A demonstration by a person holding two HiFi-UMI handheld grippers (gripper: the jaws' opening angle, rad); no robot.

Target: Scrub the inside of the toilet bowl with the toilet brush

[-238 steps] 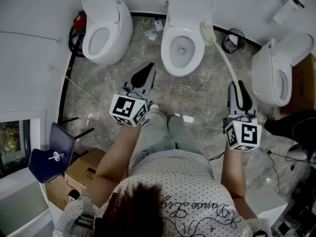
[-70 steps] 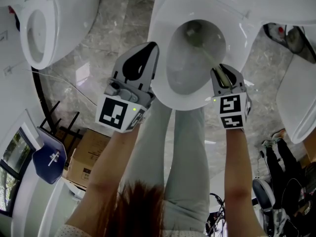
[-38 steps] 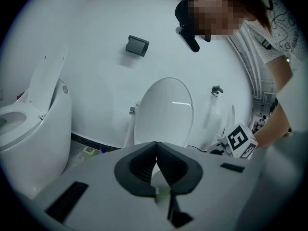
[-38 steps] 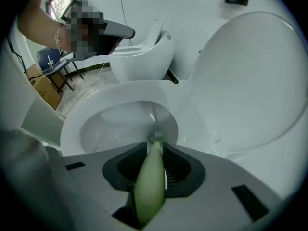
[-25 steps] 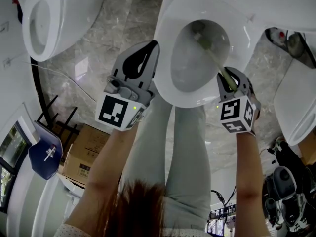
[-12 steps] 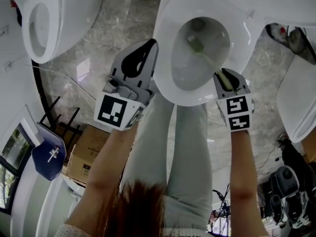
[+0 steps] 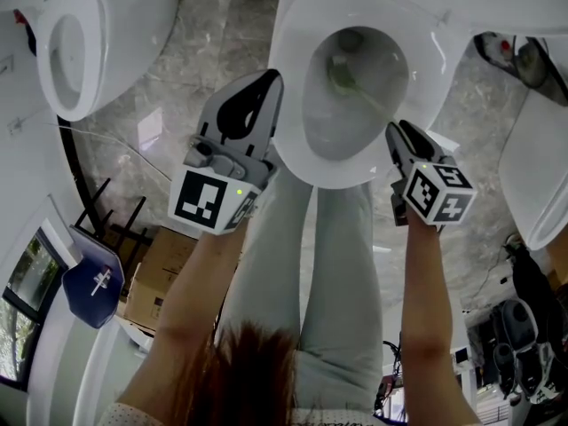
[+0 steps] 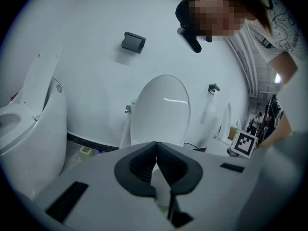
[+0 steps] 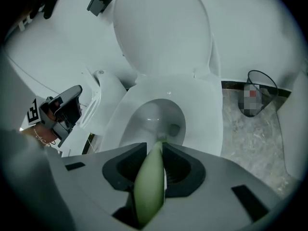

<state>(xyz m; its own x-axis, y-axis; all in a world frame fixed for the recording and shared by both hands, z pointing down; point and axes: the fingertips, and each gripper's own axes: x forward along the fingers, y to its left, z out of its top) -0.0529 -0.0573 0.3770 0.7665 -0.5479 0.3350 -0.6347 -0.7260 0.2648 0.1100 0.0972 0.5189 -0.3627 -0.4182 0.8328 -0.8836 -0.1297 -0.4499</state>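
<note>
Toilet brush (image 7: pixel 341 74): head down inside the toilet bowl (image 7: pixel 297 162), against the far wall near the drain. Its green handle is clamped in my right gripper (image 7: pixel 399 138), just above the near rim. My left gripper (image 7: pixel 269 82) is closed on nothing and hovers beside the bowl. Step, as I judge: scrubbing under way. Next: sweep the head round the wall with firm pressure. Grey stone floor (image 7: pixel 204 43); second toilet (image 7: pixel 75 47) to the left

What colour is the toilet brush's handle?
Pale green; the brush handle shows best in the right gripper view.
</note>
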